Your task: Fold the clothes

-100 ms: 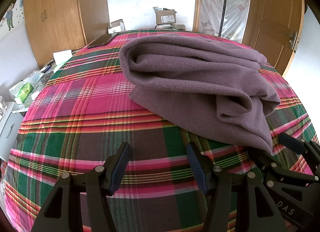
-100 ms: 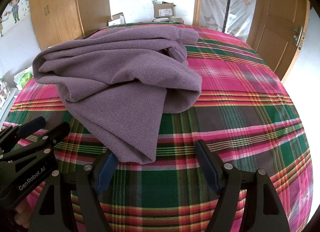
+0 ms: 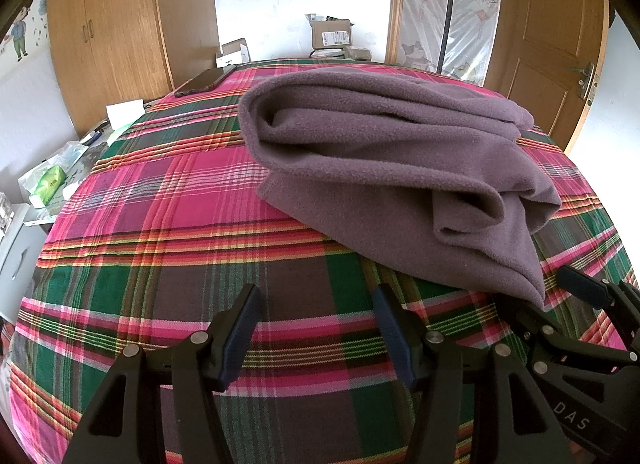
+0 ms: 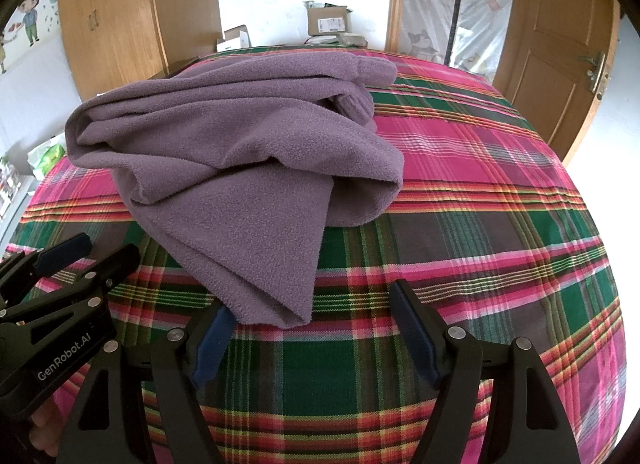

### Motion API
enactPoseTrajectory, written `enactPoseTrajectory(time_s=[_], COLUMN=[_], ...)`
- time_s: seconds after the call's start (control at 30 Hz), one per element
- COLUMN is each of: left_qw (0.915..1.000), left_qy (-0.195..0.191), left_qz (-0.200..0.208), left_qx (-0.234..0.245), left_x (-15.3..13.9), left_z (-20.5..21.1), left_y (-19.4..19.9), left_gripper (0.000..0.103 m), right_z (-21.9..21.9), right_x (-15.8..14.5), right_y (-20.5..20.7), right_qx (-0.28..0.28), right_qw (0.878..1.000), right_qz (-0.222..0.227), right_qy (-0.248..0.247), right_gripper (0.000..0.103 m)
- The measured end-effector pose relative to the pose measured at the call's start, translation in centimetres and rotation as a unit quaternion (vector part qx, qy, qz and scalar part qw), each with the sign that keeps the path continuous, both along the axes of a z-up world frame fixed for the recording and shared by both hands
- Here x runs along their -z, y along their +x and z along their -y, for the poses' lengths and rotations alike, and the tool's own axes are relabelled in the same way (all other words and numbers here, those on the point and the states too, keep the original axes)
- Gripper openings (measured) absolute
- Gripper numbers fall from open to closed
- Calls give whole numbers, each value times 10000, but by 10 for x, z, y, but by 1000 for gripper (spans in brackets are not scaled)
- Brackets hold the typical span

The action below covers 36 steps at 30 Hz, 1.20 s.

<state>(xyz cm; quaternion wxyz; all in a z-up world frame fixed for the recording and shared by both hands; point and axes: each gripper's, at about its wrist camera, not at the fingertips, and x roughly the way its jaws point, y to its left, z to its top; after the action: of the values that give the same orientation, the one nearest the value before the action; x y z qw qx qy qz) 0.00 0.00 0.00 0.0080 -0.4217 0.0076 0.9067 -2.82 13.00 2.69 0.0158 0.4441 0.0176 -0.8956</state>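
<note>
A mauve fleece garment (image 3: 392, 168) lies in a loose heap on the plaid bedspread (image 3: 168, 224). My left gripper (image 3: 316, 300) hovers open over bare plaid, in front of and to the left of the heap, nothing between its fingers. In the right wrist view the same fleece garment (image 4: 240, 168) runs down to a pointed corner. My right gripper (image 4: 310, 304) stands open with that corner lying between its fingers, close to the left pad, not pinched. Each gripper shows in the other's view: the right gripper (image 3: 560, 292) at lower right, the left gripper (image 4: 100, 252) at lower left.
A dark phone (image 3: 204, 80) lies on the bed's far left corner. Cardboard boxes (image 3: 332, 34) sit beyond the far edge. A wooden wardrobe (image 3: 116, 36) stands at left, a wooden door (image 3: 560, 52) at right. Bags and papers (image 3: 52, 180) clutter a low surface left of the bed.
</note>
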Motion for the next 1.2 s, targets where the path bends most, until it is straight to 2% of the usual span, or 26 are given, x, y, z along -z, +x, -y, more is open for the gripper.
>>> enactPoseTrajectory(time_s=[0.83,0.87,0.97,1.1,1.2], left_qw=[10000,10000,9998,9998,9998], left_qy=[-23,-39,-79,-20,-27], left_qz=[-3,-2,30,48,175], left_qx=[0,-7,-184,-190,44], left_x=[0,1,1,1,0], left_z=[0,0,2,5,7], left_y=[0,0,-1,-1,-2], left_gripper=[60,60,72,72,70], right_z=[1,1,2,0,-1], right_x=[1,1,1,0,0], right_y=[-3,-3,-3,-1,0], right_qx=[11,12,14,15,-21], right_qw=[10000,10000,10000,10000,10000], right_qz=[-19,-19,-19,-25,-38], right_qy=[-30,-30,-25,-45,-72], right_gripper=[77,77,78,78,78])
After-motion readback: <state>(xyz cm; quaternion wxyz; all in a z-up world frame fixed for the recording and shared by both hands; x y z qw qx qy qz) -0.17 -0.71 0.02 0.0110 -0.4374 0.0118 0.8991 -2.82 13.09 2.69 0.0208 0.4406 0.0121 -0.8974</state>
